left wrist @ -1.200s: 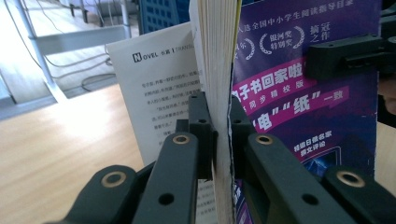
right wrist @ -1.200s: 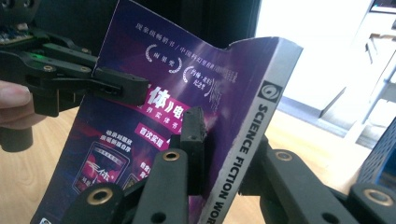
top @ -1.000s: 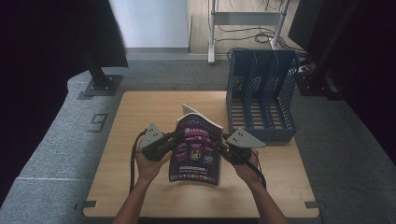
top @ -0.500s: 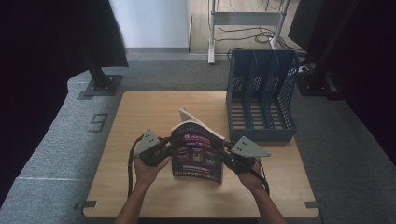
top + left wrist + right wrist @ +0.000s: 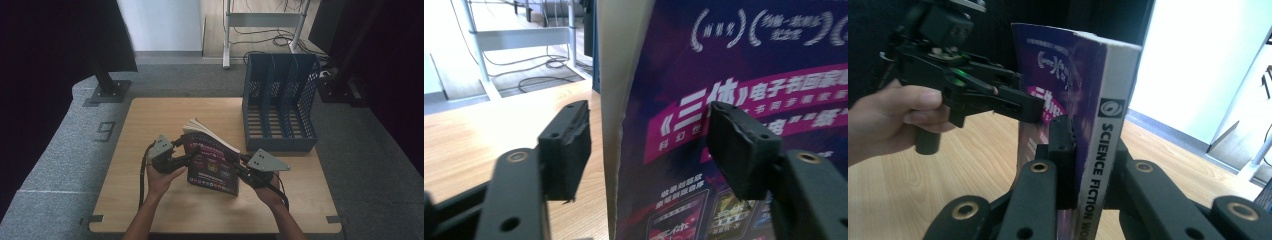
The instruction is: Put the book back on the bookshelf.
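Observation:
A purple-covered book (image 5: 212, 162) stands upright over the near middle of the wooden table (image 5: 150, 115), its pages fanned at the top. My right gripper (image 5: 1091, 155) is shut on the book's (image 5: 1088, 75) white spine, which reads "SCIENCE FICTION". My left gripper (image 5: 651, 145) is at the other side, and its jaws have just been opening. The book's (image 5: 749, 75) free page edge stands between the pads, which no longer press on it. From the right gripper view, the left gripper (image 5: 1023, 107) reaches the cover from the left, held in a hand.
A blue-grey slotted file rack (image 5: 280, 107) stands at the table's far right, close behind the book. Bare wood lies to the left and along the near edge. Grey carpet surrounds the table, with a white frame and cables on the floor beyond.
The left gripper's jaws have parted and let go of the book's free edge. The book has sunk slightly toward the table, still gripped at the spine by the right gripper.

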Action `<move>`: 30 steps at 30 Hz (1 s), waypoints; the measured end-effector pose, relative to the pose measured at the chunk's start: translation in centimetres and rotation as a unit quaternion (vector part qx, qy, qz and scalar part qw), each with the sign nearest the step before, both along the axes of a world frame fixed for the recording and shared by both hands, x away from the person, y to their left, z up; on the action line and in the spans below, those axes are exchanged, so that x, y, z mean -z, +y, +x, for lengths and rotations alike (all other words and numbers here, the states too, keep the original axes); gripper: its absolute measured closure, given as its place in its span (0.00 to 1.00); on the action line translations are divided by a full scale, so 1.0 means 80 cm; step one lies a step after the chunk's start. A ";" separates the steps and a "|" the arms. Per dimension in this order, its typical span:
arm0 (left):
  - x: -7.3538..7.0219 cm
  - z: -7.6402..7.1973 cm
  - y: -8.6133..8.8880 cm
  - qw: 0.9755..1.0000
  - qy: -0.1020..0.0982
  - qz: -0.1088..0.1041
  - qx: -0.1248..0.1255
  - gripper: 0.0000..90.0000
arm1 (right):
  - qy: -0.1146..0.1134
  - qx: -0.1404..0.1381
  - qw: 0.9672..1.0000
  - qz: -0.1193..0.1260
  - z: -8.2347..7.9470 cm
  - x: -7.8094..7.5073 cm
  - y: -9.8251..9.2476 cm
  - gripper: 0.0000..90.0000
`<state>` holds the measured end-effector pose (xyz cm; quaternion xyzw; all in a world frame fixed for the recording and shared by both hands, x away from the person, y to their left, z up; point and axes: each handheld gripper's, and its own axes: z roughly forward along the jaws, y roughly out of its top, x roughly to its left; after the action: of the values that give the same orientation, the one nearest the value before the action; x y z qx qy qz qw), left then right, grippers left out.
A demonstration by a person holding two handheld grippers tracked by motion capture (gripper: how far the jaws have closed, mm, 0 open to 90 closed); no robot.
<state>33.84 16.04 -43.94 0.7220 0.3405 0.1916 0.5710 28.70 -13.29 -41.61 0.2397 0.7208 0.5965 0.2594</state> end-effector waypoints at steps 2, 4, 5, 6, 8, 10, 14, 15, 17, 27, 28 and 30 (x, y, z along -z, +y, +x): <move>0.002 0.002 -0.002 1.000 0.001 -0.005 0.014 0.32 | -0.001 -0.004 1.000 0.000 -0.001 0.000 0.000 0.89; 0.002 0.002 -0.005 1.000 -0.008 -0.003 0.022 0.31 | -0.002 -0.006 1.000 -0.001 -0.001 0.000 0.000 0.89; 0.003 0.002 -0.006 1.000 -0.010 -0.001 0.024 0.30 | -0.004 -0.007 1.000 -0.001 -0.001 0.000 -0.001 0.89; 0.003 0.003 -0.007 1.000 -0.010 0.001 0.026 0.29 | -0.006 -0.008 1.000 -0.002 -0.001 0.000 -0.001 0.89; 0.004 0.005 -0.008 1.000 -0.006 -0.003 0.030 0.28 | -0.007 -0.012 1.000 -0.004 -0.002 0.000 0.000 0.89; 0.005 0.008 -0.007 0.999 0.002 -0.012 0.033 0.27 | -0.008 -0.013 1.000 -0.005 -0.002 0.000 0.000 0.89; 0.006 0.013 -0.006 0.999 0.007 -0.011 0.029 0.20 | -0.008 -0.015 1.000 -0.004 -0.002 0.000 -0.001 0.89; 0.006 0.014 -0.006 1.000 0.004 -0.012 0.028 0.19 | -0.007 -0.016 1.000 -0.003 -0.001 0.001 -0.001 0.89; 0.005 0.016 -0.008 0.999 0.001 -0.010 0.030 0.19 | -0.007 -0.018 1.000 -0.001 -0.001 0.001 -0.002 0.89; 0.003 0.016 -0.015 0.999 0.004 -0.014 0.051 0.20 | -0.010 -0.030 1.000 -0.003 0.001 0.005 0.000 0.85; 0.003 0.016 -0.015 0.999 0.005 -0.016 0.052 0.20 | -0.009 -0.030 0.999 -0.005 0.001 0.006 0.001 0.84; 0.002 0.016 -0.013 0.998 0.006 -0.025 0.055 0.22 | -0.005 -0.034 0.999 -0.011 0.003 0.008 0.003 0.81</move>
<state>35.12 15.00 -44.12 0.7258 0.3085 0.1473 0.5969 28.92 -13.08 -42.21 0.2088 0.7336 0.5986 0.2449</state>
